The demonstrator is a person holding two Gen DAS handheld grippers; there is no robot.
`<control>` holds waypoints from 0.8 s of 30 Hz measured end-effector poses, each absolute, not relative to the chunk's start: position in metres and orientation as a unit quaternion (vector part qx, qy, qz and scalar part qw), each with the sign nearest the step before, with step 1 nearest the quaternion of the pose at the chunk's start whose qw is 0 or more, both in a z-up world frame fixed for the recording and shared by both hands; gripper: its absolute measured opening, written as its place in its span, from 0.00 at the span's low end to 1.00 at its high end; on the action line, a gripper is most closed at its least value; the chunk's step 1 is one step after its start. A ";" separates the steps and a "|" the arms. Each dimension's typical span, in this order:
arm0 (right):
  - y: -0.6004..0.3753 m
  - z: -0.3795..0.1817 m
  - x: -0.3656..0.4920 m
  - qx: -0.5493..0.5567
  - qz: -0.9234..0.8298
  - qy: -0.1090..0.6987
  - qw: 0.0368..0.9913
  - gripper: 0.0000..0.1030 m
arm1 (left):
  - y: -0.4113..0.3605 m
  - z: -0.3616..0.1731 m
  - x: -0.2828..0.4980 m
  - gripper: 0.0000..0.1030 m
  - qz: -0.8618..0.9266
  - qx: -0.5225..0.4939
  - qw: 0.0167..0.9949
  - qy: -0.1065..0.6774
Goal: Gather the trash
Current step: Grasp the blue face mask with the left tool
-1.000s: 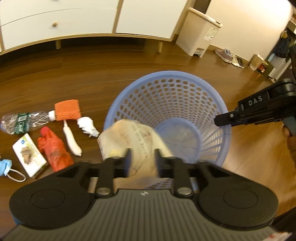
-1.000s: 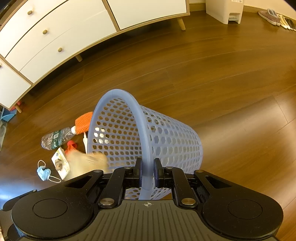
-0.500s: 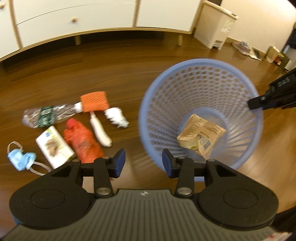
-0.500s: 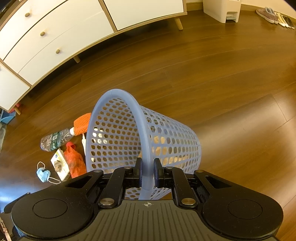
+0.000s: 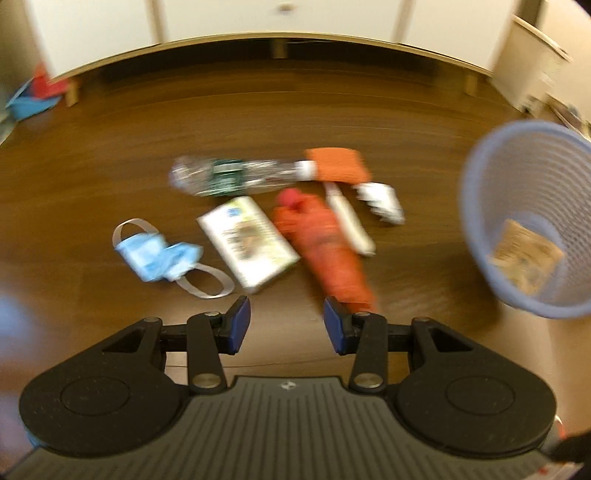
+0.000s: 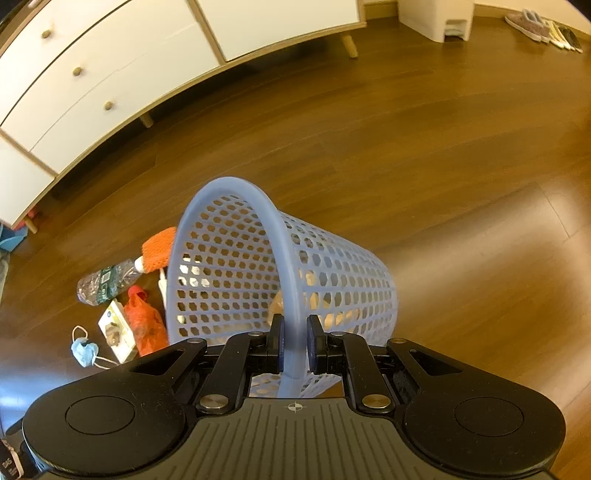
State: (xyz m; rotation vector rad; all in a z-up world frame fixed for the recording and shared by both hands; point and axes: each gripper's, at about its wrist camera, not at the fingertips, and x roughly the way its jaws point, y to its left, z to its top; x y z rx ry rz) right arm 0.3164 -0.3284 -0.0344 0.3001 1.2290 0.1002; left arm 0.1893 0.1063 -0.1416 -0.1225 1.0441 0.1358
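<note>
The blue mesh basket (image 6: pixel 332 280) stands at centre frame in the right wrist view, tilted, its rim (image 6: pixel 280 258) running down between the fingers of the right gripper (image 6: pixel 294 345). Those fingers are closed on the rim, pads touching it on both sides. A tan snack packet (image 5: pixel 524 254) lies inside the basket, at the right edge of the left wrist view.

The left gripper (image 5: pixel 287 325) sits at lower centre of its own view, fingers spread wide with nothing between them. That view is blurred.

Loose trash lies on the wooden floor (image 6: pixel 406 147) just left of the basket. In the left wrist view, from left to right across mid-frame: a blue face mask (image 5: pixel 159 256), a white carton (image 5: pixel 249 243), a crushed clear bottle (image 5: pixel 229 177) above the carton, an orange-red bag (image 5: pixel 325 247), an orange mesh piece (image 5: pixel 338 166), a white stick-shaped object (image 5: pixel 351 221) and a crumpled white tissue (image 5: pixel 380 197). The bag's lower end lies close to the gripper's right fingertip.

A white cabinet (image 6: pixel 110 74) fills the upper left of the right wrist view. A white bin (image 6: pixel 439 16) and shoes (image 6: pixel 543 24) occupy the upper right.
</note>
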 end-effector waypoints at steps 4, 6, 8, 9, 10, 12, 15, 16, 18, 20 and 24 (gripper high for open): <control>-0.357 -0.050 0.320 0.156 0.006 0.589 0.793 0.08 | 0.153 -0.168 0.187 0.37 0.128 -0.075 0.852 0.503; -0.374 -0.060 0.322 0.158 -0.024 0.598 0.785 0.08 | 0.171 -0.180 0.187 0.37 0.151 -0.073 0.847 0.505; -0.389 -0.073 0.322 0.171 -0.049 0.611 0.771 0.08 | 0.188 -0.192 0.190 0.37 0.169 -0.077 0.843 0.504; -0.396 -0.081 0.322 0.177 -0.061 0.620 0.762 0.08 | 0.194 -0.196 0.192 0.37 0.176 -0.080 0.842 0.504; -0.400 -0.086 0.322 0.179 -0.069 0.626 0.756 0.08 | 0.202 -0.201 0.196 0.37 0.182 -0.088 0.840 0.503; -0.403 -0.097 0.322 0.182 -0.079 0.636 0.746 0.09 | 0.212 -0.207 0.204 0.37 0.182 -0.106 0.841 0.498; -0.397 -0.106 0.324 0.199 -0.068 0.645 0.734 0.09 | 0.220 -0.216 0.221 0.40 0.182 -0.116 0.842 0.494; -0.394 -0.107 0.327 0.197 -0.061 0.646 0.735 0.09 | 0.223 -0.219 0.227 0.42 0.181 -0.120 0.842 0.493; -0.384 -0.109 0.331 0.191 -0.045 0.648 0.736 0.09 | 0.225 -0.226 0.238 0.47 0.183 -0.123 0.841 0.495; -0.372 -0.109 0.335 0.184 -0.026 0.649 0.738 0.09 | 0.227 -0.234 0.249 0.51 0.182 -0.131 0.839 0.496; -0.353 -0.112 0.339 0.173 0.001 0.653 0.737 0.09 | 0.241 -0.250 0.267 0.56 0.195 -0.158 0.832 0.494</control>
